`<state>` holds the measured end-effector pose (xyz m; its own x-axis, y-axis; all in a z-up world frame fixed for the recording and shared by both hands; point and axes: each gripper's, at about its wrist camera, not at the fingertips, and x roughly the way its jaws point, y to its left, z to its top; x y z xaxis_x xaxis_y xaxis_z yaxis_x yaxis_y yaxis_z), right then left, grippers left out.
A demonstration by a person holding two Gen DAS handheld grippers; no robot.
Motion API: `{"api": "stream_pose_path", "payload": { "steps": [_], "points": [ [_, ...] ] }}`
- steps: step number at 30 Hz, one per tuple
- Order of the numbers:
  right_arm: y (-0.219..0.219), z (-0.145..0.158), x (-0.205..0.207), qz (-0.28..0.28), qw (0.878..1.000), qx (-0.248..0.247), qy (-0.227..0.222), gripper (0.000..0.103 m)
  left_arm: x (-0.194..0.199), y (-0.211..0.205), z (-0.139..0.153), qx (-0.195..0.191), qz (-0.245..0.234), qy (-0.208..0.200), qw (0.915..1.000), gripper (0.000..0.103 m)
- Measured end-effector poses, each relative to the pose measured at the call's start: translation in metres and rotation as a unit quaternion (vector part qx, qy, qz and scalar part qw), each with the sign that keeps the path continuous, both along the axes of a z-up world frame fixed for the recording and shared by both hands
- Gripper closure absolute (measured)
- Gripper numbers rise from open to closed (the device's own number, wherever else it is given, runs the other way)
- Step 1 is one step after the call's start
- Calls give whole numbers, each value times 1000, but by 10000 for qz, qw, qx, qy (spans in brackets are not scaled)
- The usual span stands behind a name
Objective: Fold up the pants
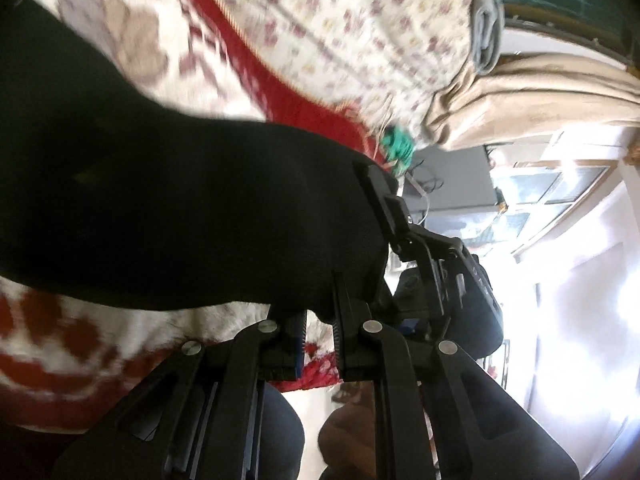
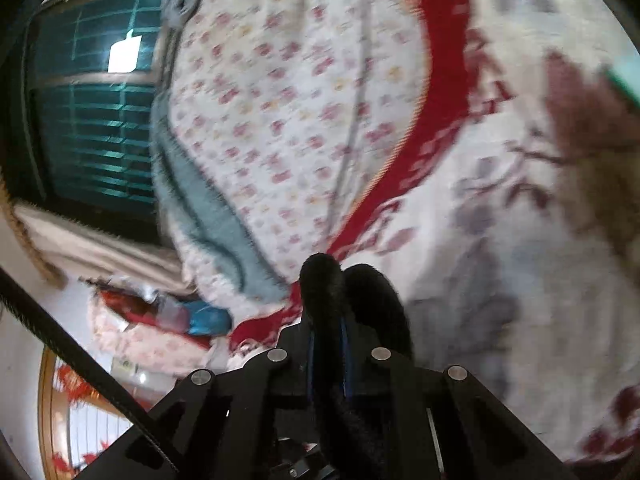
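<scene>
Bed w/ red-and-white blanket (image 2: 500,208) fills bkgd. Right gripper (image 2: 328,320) clenched on black pants (image 1: 160,208) edge at 12 o'clock; left gripper (image 1: 320,320) clamps same cloth, which spreads toward 10 o'clock. Both hold it equally; fold likely goes fwd.

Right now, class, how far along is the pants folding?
Done: both grippers have a hold. In hand: the right gripper pinches a black fold of the pants, and the left gripper grips their edge, cloth hanging over the red-and-white blanket. Left: no finished fold shows yet.
</scene>
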<state>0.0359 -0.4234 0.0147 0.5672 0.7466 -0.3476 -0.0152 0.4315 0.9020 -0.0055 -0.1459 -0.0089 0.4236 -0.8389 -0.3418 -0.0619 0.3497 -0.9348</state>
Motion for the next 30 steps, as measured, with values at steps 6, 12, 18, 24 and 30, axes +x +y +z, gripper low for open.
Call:
{"api": "stream_pose_path", "payload": {
  "steps": [6,12,18,24,30],
  "points": [
    [74,21,14,736,9972,90,-108,93,-23,65,14,93,560,-277,9980,93],
    [153,15,30,1332,9907,-251,107,93,-40,117,-2,110,1098,-103,9938,93],
    [217,-7,41,1850,9802,-616,355,93,-59,166,-20,359,1536,-77,9875,93],
    [267,-30,50,2175,9702,-896,584,93,-61,193,-31,719,1944,38,9783,93],
    [284,-45,56,2226,9675,-860,835,93,-58,201,-30,1226,2109,17,9698,93]
  ]
}}
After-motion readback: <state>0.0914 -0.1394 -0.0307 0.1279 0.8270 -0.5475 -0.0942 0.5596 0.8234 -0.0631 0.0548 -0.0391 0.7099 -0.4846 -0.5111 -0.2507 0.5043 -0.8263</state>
